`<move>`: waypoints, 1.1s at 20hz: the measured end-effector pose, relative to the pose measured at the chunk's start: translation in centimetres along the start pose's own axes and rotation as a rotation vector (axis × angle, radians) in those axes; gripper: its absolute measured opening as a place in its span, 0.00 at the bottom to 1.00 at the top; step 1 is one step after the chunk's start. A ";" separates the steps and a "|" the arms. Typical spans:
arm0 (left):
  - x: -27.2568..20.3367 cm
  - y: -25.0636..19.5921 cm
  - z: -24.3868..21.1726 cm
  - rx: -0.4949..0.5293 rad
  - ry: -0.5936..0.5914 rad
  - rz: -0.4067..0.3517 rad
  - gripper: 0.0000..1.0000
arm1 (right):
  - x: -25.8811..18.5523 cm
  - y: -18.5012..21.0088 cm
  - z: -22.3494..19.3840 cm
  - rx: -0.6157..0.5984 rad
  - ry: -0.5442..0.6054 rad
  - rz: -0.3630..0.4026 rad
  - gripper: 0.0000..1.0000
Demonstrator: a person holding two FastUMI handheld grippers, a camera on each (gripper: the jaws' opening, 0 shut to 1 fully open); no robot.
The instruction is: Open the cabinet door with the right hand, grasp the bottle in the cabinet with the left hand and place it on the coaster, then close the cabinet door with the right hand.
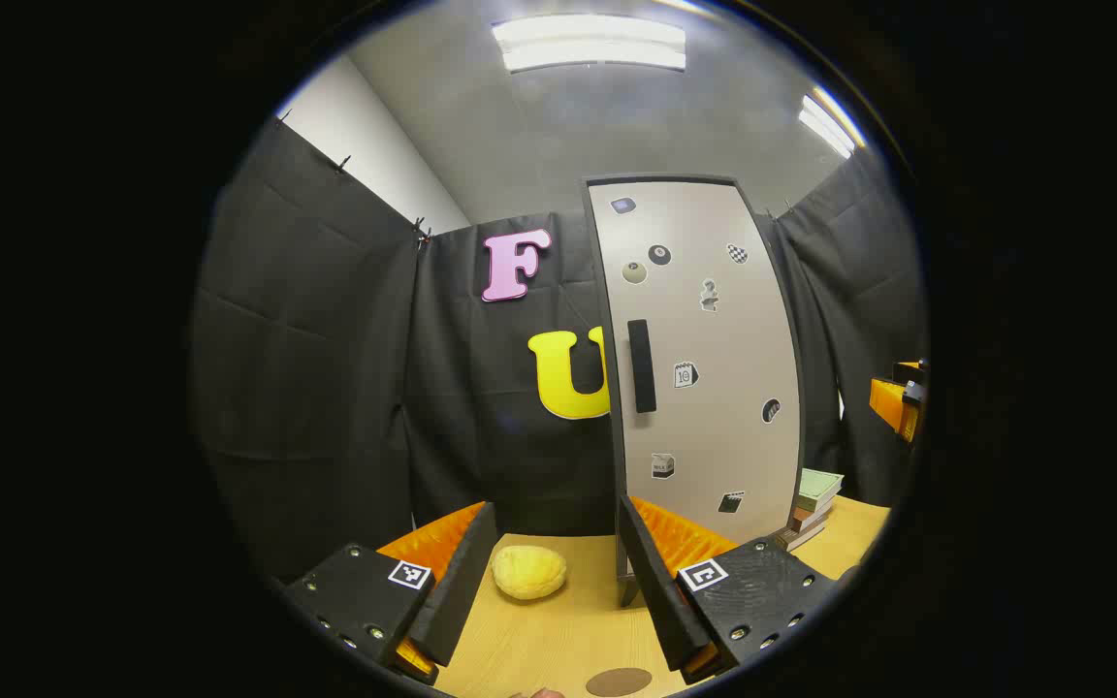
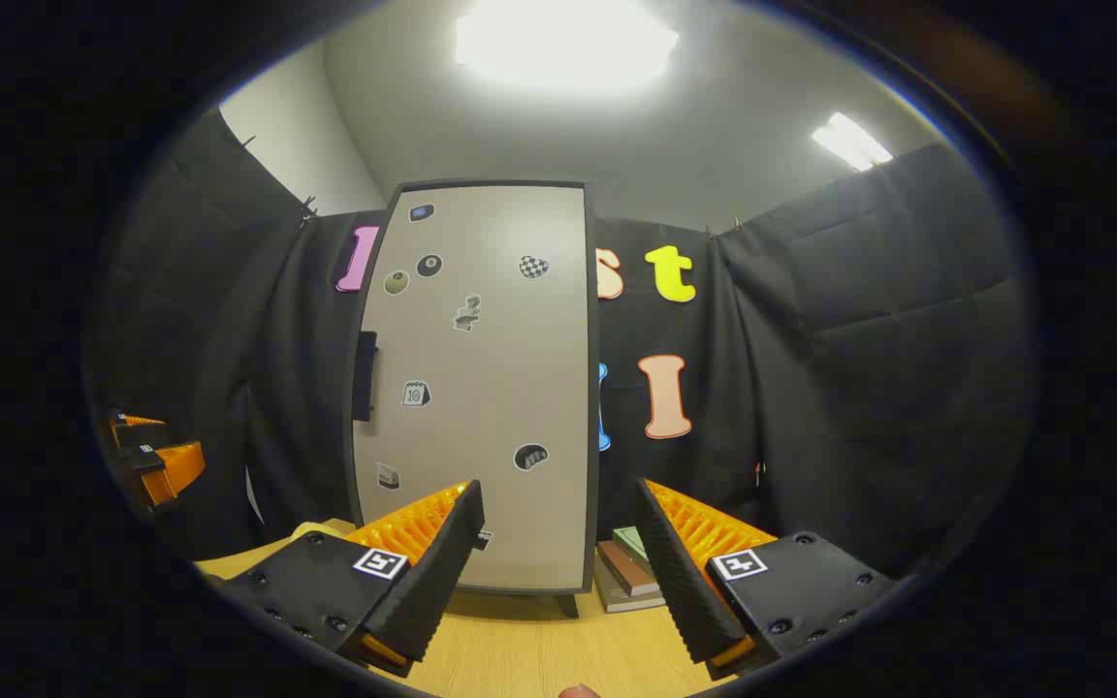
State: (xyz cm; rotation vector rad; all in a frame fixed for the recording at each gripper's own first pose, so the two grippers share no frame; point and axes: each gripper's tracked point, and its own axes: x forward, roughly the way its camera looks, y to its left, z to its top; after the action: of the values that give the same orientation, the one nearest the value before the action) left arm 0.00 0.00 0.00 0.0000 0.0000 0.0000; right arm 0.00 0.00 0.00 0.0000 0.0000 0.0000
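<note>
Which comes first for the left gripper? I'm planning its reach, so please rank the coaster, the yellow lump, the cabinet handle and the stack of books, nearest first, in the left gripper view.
1. coaster, on the table just below the open left gripper.
2. yellow lump, between the fingers, left of centre.
3. cabinet handle, ahead on the shut door.
4. stack of books, right of the cabinet, about level with it; too close to call against the handle.

I see the cabinet (image 1: 704, 378) standing upright on the desk (image 1: 558, 630), door shut, with its handle (image 1: 642, 366) at the door's left edge. In the left gripper view, a sponge (image 1: 528, 571) lies on the desk left of the cabinet, a coaster (image 1: 619, 682) lies nearer the camera, and a stack of books (image 1: 815, 509) sits right of the cabinet, just beside it.
</note>
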 end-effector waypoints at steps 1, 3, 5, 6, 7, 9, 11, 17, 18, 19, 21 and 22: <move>0.0 0.0 -0.1 0.002 -0.001 0.000 0.74 | 0.1 0.0 0.0 -0.001 0.001 0.000 0.97; 0.1 0.0 0.0 0.003 -0.001 0.001 0.74 | 0.1 0.0 -0.1 0.000 0.004 0.000 0.97; 0.2 0.1 -0.1 0.003 0.001 0.002 0.74 | 0.1 -0.1 -0.1 0.003 0.005 0.000 0.97; 0.4 0.1 -0.1 0.003 0.002 0.002 0.74 | 0.1 -0.1 -0.1 0.003 0.006 0.001 0.97; 0.4 0.2 -0.1 0.004 0.002 0.003 0.74 | 0.1 0.0 -0.1 0.002 0.007 0.001 0.98; 0.5 0.3 -0.2 0.003 0.003 0.006 0.74 | 0.1 -0.1 0.0 -0.001 0.009 0.002 0.97; 0.7 0.4 -0.2 0.002 0.005 0.007 0.74 | 0.0 -0.1 0.0 0.000 0.010 0.005 0.98; 0.7 0.9 -0.1 0.002 0.001 0.013 0.75 | 0.3 0.0 0.1 -0.007 0.009 0.014 0.97; 0.7 1.0 0.0 0.001 -0.001 0.014 0.75 | 0.4 0.0 0.2 -0.010 0.009 0.016 0.97; 0.7 1.2 0.0 0.001 -0.002 0.016 0.74 | 0.5 0.1 0.3 -0.012 0.006 0.019 0.97; 0.6 1.4 0.1 0.004 -0.005 0.021 0.75 | 0.7 0.1 0.4 -0.019 0.002 0.021 0.97; 0.7 1.5 0.2 0.004 -0.007 0.020 0.75 | 0.8 0.2 0.4 -0.023 0.002 0.023 0.97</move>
State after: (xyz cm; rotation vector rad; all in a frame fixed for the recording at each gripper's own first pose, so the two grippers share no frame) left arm 0.67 1.48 0.17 0.0041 -0.0068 0.0202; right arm 0.79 0.24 0.42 -0.0231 0.0025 0.0229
